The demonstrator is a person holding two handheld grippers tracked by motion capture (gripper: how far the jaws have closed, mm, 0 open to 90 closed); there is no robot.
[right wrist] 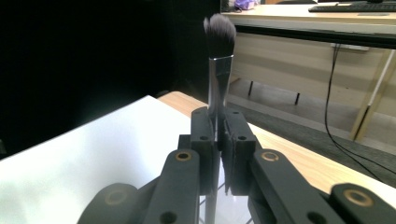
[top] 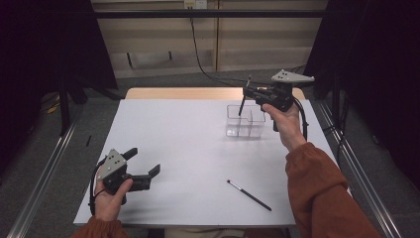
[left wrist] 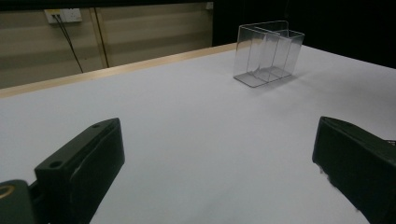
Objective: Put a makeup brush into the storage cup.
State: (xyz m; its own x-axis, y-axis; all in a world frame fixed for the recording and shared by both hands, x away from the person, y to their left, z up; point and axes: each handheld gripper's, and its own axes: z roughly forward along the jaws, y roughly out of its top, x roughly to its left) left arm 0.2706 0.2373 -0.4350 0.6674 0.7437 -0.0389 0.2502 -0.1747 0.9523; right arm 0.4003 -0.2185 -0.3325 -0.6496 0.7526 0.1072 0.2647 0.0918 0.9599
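White tabletop (top: 198,148) fills the scene, with a bare wooden strip along its far edge and dark curtains either side. Nearest the person, the left gripper (top: 144,166) rests low at the near left corner, its jaws standing wide apart with nothing between them; in the left gripper view they frame bare table. To the right, near the front edge, a second brush (top: 249,195) lies flat, slim and dark, well apart from both hands.

Farther back on the right sits the clear organiser (top: 244,120), a see-through box split by inner walls. Held up above and just beside it is the right gripper (top: 246,92), jaws clamped tight on a makeup brush (right wrist: 219,70). In the right gripper view the bristles point up and the silver ferrule is pinched between the pads; in the high view the handle (top: 242,105) hangs down toward the organiser, though whether its tip is already inside a compartment or only in front of it is hard to tell from this angle.

The step in hand looks like standing this brush in the organiser. Next, the handle tip needs lining up over one compartment and lowering straight in before the jaws let go; the lying brush would follow.
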